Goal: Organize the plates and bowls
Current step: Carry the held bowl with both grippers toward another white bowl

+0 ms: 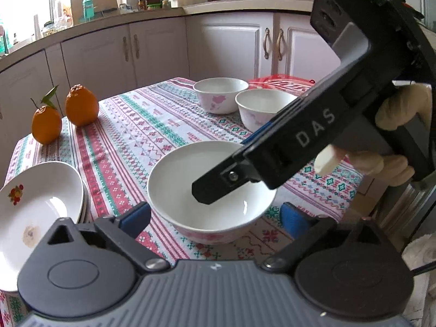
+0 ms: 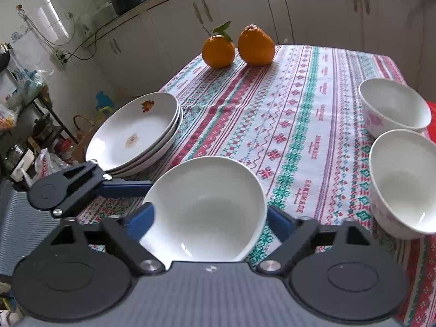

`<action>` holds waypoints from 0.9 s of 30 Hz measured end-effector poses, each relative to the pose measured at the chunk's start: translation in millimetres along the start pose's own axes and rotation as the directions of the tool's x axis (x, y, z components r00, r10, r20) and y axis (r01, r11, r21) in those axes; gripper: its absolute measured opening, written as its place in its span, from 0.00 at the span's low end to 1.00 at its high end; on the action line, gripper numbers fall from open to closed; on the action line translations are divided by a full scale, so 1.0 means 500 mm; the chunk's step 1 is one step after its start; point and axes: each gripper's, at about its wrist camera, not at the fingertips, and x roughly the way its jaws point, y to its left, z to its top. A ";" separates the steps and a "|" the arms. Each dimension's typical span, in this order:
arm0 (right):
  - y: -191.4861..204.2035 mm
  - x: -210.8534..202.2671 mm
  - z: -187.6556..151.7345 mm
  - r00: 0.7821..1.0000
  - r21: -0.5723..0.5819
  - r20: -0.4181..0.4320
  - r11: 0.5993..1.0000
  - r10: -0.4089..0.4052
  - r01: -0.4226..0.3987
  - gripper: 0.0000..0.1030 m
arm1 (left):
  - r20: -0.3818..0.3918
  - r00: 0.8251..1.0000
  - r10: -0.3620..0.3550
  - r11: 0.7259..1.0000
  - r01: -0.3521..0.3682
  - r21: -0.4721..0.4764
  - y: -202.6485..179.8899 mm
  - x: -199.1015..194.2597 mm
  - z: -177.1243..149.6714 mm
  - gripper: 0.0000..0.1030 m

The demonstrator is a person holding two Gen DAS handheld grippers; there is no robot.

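Plates look done: a stack of plates sits at the table's edge, top one with a fruit decal and a brownish smudge, nothing else in it. Bowls are the open item: three, all separate, none nested yet. The near bowl stands on the striped tablecloth just in front of both cameras; the two flower-print bowls sit side by side further off, one behind the other, nearly touching each other, well apart from the near bowl. All three look empty and clean as far as I can see. Left gripper: fingers spread wide, one either side of the near bowl, not touching it. Right gripper: jaws also apart, and in the left view one black finger reaches over the rim into the bowl's interior with the other outside, so it straddles the wall but isn't closed on it. My read: mid-grasp on the near bowl, next is pinching the rim and nesting it with the other two. Two oranges stand at the far corner, clear of everything. Risk: thin-rim pinch may tip or slip.
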 end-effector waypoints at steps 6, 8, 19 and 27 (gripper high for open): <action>-0.001 -0.033 -0.005 0.999 -0.020 0.038 1.000 -0.013 0.014 1.00 | -0.029 0.999 -0.022 1.000 0.022 -0.012 0.002 -0.016 -0.006 0.98; -0.004 -0.051 -0.007 0.998 -0.024 0.058 0.999 -0.022 0.024 1.00 | -0.025 1.000 -0.006 1.000 0.006 -0.019 0.003 -0.031 0.000 0.98; -0.092 -0.182 -0.011 0.965 -0.007 0.185 0.982 -0.186 0.190 1.00 | 0.097 0.993 -0.067 0.997 0.062 0.050 -0.067 -0.037 0.092 0.99; -0.178 -0.233 -0.005 0.936 0.010 0.225 0.961 -0.273 0.278 1.00 | 0.094 0.989 -0.118 0.992 0.122 -0.028 -0.131 0.062 0.145 0.99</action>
